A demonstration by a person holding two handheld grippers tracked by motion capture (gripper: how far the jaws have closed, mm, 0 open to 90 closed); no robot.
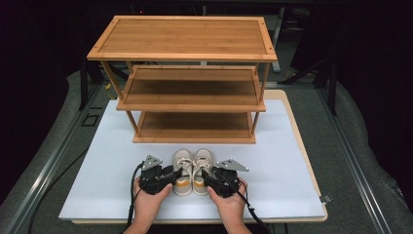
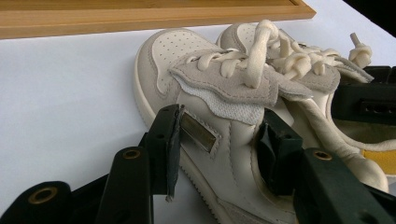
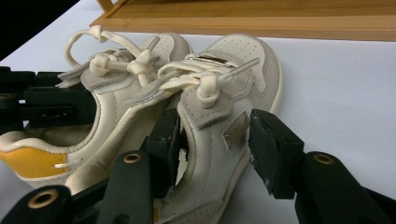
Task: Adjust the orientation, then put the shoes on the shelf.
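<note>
Now the pair of small cream leather sneakers with grey suede patches and yellow heel lining [image 1: 193, 170] stands side by side at the lower centre of the high view, on the white board [image 1: 97, 170], just in front of the three-tier bamboo shoe rack [image 1: 190, 73].

The left gripper [image 1: 176, 174] straddles the outer wall of the left sneaker [image 2: 205, 135]. In the left gripper view one jaw lies against the outside by the small metal tag and the other sits inside the opening; the pads seem to press on the wall.

The right gripper [image 1: 207, 176] does the same on the right sneaker [image 3: 219, 126]. Its inner jaw is in the opening, but in the right gripper view the outer jaw stands a little apart from the side, so this grip looks not yet closed.

I judge that the step in hand is the grasping of both shoes. The next move calls for a firm close on the right, then an even lift of both shoes and a forward carry to a shelf of the rack, with the laces kept from catching.
</note>
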